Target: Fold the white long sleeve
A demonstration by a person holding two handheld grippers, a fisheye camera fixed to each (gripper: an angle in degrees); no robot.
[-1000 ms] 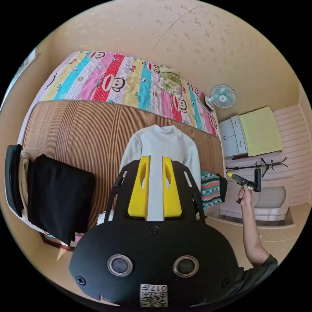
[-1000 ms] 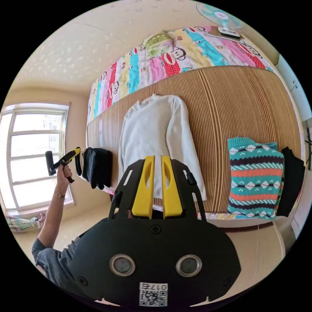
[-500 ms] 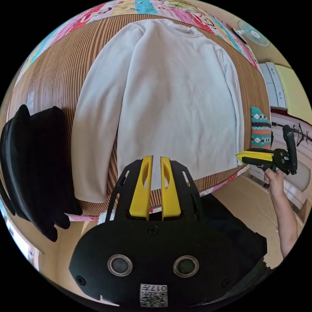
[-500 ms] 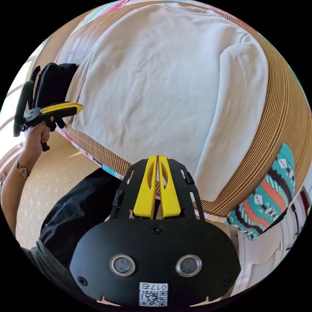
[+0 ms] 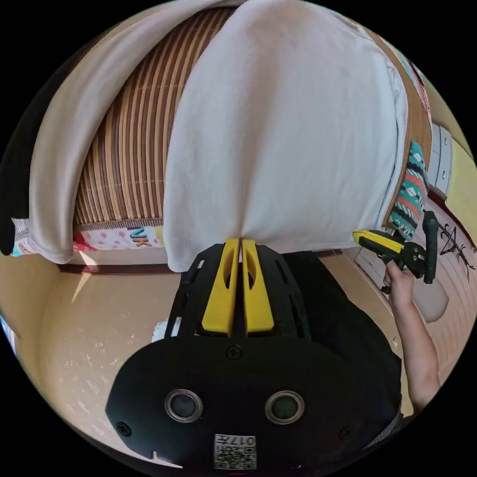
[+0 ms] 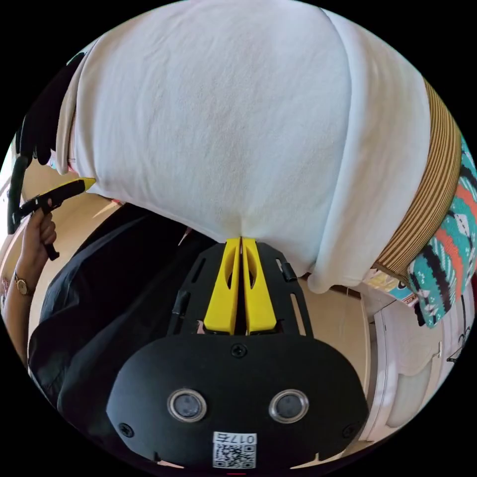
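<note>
Pinching white long sleeve (image 5: 293,134) hem, both tools' tips hidden.

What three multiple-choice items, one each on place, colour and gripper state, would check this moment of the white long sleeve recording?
1. Where does the left gripper meet the white long sleeve?
A. collar
B. bottom hem
C. sleeve cuff

2. What colour are the jaws of the right gripper?
A. yellow
B. red
C. blue

3. How do the right gripper's jaws stand?
A. wide open
B. closed on the hem
C. closed on the patterned sweater

Answers: 1 B, the jaw tips meet the shirt's lower edge at the striped mat end. 2 A, both jaws are yellow. 3 B, the jaws meet where the white cloth puckers.
</note>
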